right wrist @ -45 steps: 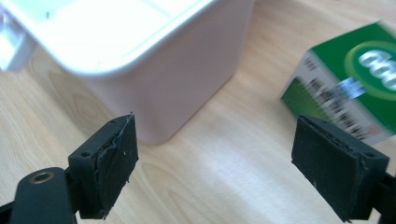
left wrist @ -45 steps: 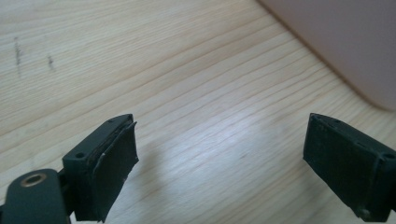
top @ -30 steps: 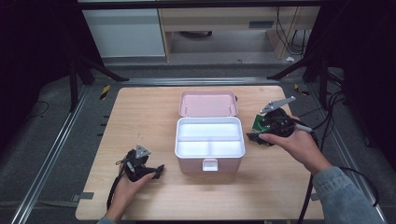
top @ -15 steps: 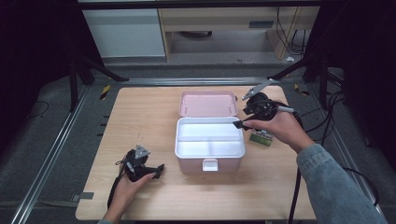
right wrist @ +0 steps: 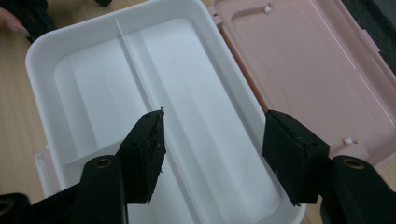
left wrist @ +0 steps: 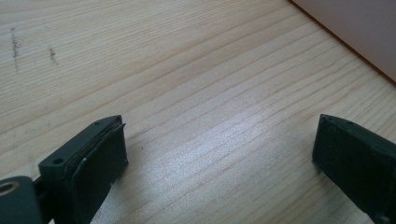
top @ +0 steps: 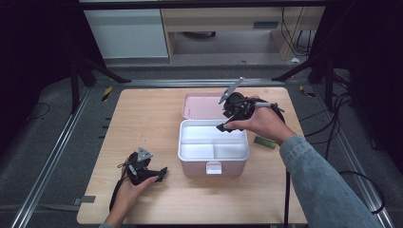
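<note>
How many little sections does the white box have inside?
3 in the white box: one long section along the back, by the pink lid, and two smaller ones at the front, left and right. None look hidden.

The pale wooden plank surface [top: 142, 123] stands on a dark grey carpeted floor [top: 43, 137]. Silver aluminium rails [top: 52, 156] frame it at 9 and 12 o'clock. At 12 o'clock, a white cabinet [top: 126, 33] adjoins a light wooden desk unit [top: 223, 23]. Black tripod legs [top: 90, 66] stand at 10 and 2 o'clock. Black cables [top: 332, 123] trail across the floor at 3 o'clock. Lighting falls evenly overhead; the room's edges lie in darkness.
</note>
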